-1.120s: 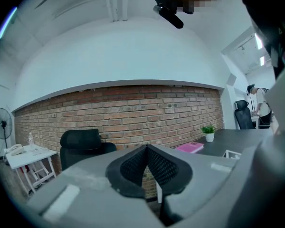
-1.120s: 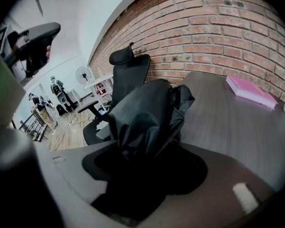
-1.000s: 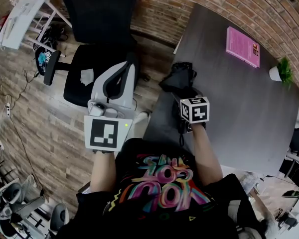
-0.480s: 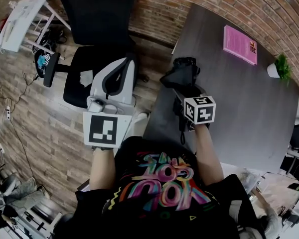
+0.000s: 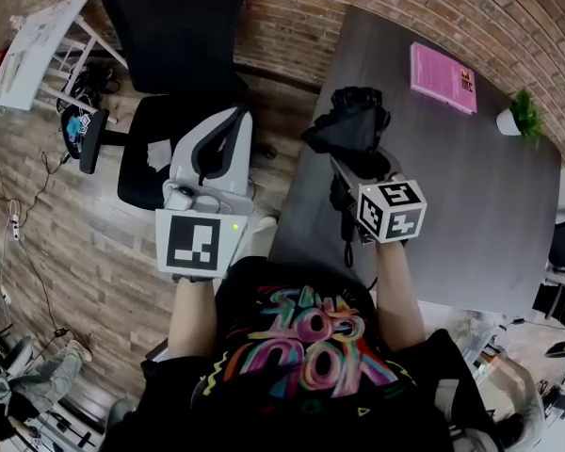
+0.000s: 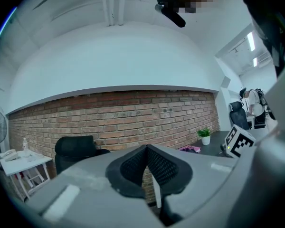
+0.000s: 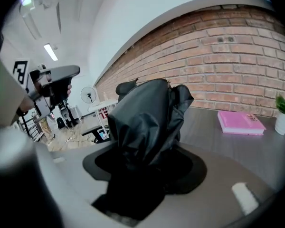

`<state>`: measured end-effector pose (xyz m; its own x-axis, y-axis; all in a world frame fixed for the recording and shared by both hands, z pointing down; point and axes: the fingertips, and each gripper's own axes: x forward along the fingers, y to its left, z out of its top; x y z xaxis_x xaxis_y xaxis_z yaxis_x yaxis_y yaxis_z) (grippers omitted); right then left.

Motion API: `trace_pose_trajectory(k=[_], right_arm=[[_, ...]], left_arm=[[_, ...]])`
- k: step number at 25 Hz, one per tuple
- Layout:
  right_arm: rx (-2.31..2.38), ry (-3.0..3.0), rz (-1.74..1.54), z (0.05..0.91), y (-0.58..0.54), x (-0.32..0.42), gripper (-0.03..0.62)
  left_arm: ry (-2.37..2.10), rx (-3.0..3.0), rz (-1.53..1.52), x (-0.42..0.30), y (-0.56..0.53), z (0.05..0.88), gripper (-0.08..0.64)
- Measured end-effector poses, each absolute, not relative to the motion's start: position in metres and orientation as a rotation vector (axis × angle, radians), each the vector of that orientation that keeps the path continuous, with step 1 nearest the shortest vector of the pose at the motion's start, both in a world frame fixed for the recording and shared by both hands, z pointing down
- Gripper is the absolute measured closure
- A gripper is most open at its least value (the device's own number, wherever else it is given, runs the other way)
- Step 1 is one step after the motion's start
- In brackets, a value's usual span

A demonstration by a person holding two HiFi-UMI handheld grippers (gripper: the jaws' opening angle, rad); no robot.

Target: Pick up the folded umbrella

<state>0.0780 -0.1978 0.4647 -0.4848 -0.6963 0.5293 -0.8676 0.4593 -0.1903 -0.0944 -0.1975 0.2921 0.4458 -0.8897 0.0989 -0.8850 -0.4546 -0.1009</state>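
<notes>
The folded umbrella (image 5: 350, 132) is a black bundle of cloth, held up above the near left corner of the dark table (image 5: 471, 186). My right gripper (image 5: 358, 169) is shut on it; in the right gripper view the umbrella (image 7: 145, 122) fills the space between the jaws and hides the fingertips. My left gripper (image 5: 228, 125) hovers over the floor left of the table, level and holding nothing. In the left gripper view its black pads (image 6: 133, 167) meet along a line.
A pink book (image 5: 442, 77) and a small potted plant (image 5: 516, 119) lie at the table's far side by the brick wall. A black office chair (image 5: 174, 45) stands ahead of the left gripper. A white side table (image 5: 38, 40) is at far left.
The right gripper has risen with the umbrella, lifting it away from the table edge. The left gripper has stayed almost where it was.
</notes>
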Motion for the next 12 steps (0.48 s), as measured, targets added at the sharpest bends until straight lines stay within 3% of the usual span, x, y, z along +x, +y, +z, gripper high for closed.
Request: trace_pose_trajectory(k=[12], right_arm=[[1.443,-2.477,0.427,0.380,-0.186,0.093,0.325]], left_arm=[[1.540,-2.680,-0.180,-0.074,-0.197,0.285,0.558]])
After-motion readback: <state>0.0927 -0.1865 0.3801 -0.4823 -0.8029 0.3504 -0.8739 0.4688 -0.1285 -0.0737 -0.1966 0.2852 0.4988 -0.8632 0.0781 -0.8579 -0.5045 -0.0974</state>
